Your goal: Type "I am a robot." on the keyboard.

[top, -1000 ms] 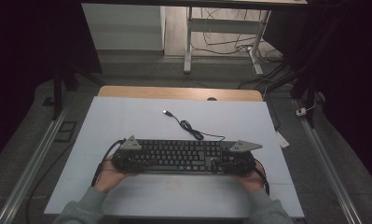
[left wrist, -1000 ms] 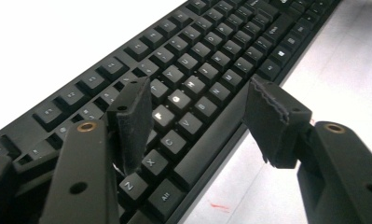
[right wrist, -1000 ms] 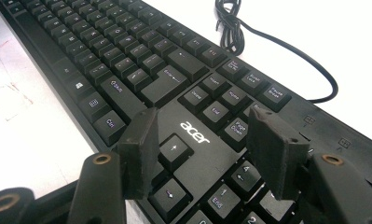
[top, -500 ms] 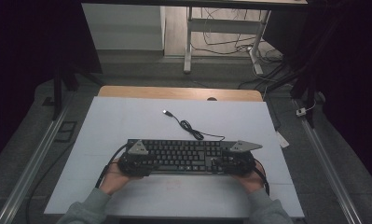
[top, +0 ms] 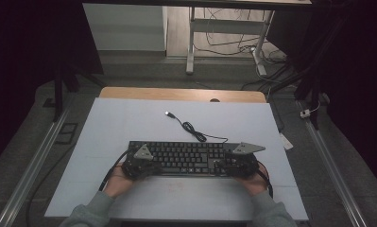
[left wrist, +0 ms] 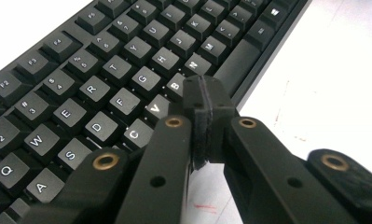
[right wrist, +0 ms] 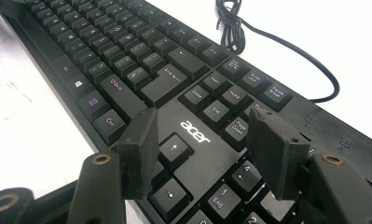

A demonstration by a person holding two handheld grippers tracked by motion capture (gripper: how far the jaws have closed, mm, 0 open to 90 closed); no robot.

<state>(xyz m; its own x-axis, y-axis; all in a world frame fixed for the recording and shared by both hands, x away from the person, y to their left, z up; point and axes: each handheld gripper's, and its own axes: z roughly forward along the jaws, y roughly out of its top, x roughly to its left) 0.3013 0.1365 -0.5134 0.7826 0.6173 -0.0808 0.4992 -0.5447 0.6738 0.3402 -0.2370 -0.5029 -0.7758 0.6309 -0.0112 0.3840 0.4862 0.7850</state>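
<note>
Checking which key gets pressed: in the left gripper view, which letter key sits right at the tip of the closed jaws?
The B key, bottom letter row: the shut left hand-held gripper ends against it, with V left and N beyond.

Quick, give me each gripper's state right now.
Left gripper: closed, jaws just shut together, nothing between them, tips over the keyboard.
Right gripper: open, jaws spread above the keyboard's arrow keys, holding nothing.

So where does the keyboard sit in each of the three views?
High view: keyboard lies low centre on the white table, between both grippers.
Left gripper view: its letter keys cover the upper left.
Right gripper view: its arrow keys and number pad run across the middle.
Shared landmark: the keyboard's black cable, also in the right gripper view.
</note>
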